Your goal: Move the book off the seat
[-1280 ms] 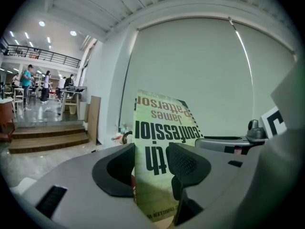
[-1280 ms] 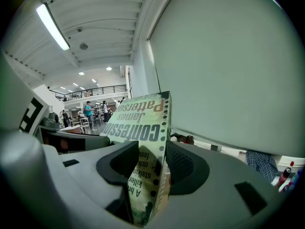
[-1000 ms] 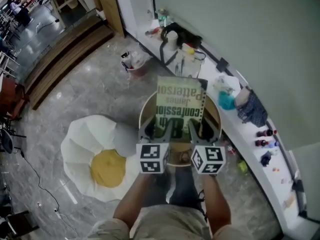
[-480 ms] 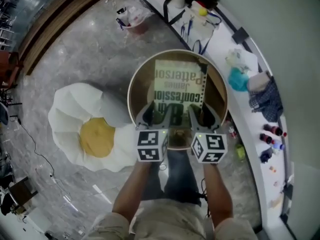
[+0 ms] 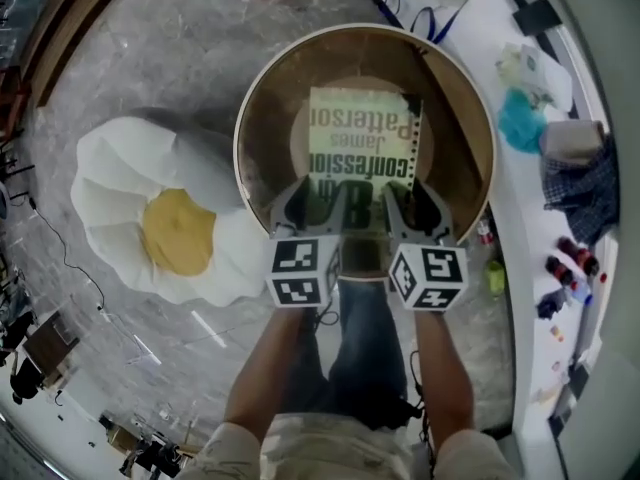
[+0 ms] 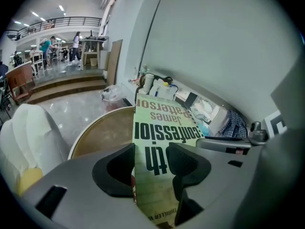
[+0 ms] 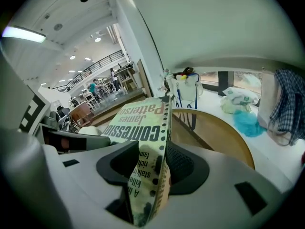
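The left gripper and right gripper each clamp the book (cover facing up) over the round seat.

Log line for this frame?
stage: book gripped | left gripper: shut on book | right gripper: shut on book | book: over seat | task: not yet off seat
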Tool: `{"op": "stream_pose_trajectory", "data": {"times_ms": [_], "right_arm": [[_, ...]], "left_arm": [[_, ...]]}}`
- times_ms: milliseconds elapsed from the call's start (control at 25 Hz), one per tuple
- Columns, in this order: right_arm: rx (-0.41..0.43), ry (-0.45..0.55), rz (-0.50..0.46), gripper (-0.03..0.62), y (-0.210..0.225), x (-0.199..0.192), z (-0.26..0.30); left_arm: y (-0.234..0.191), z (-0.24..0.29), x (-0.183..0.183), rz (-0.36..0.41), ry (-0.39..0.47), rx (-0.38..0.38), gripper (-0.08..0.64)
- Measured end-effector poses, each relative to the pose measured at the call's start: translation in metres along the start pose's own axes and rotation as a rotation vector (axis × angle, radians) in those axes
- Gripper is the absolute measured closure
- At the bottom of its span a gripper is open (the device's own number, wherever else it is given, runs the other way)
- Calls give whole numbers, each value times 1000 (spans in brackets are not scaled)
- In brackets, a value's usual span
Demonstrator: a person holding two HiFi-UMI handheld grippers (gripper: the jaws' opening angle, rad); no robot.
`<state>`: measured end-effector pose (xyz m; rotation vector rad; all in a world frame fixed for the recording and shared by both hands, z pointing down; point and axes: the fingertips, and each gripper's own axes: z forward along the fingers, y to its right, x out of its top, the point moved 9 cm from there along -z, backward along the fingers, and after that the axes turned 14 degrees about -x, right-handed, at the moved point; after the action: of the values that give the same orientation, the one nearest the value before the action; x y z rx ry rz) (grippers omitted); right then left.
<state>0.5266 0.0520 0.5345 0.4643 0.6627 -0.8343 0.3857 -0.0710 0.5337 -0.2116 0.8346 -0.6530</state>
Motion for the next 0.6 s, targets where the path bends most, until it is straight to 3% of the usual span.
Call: {"op": "stream_pose_trajectory", "data": {"times_ms": [240,600], "right_arm": [[-12,-75,-5,403,15,-37,34],[-27,-126,0,403,25,-63,62]], "left_arm": [[-12,39,-35,-47,-52,-4,330],[-26,71,-59,-58,-91,-9,330]]}}
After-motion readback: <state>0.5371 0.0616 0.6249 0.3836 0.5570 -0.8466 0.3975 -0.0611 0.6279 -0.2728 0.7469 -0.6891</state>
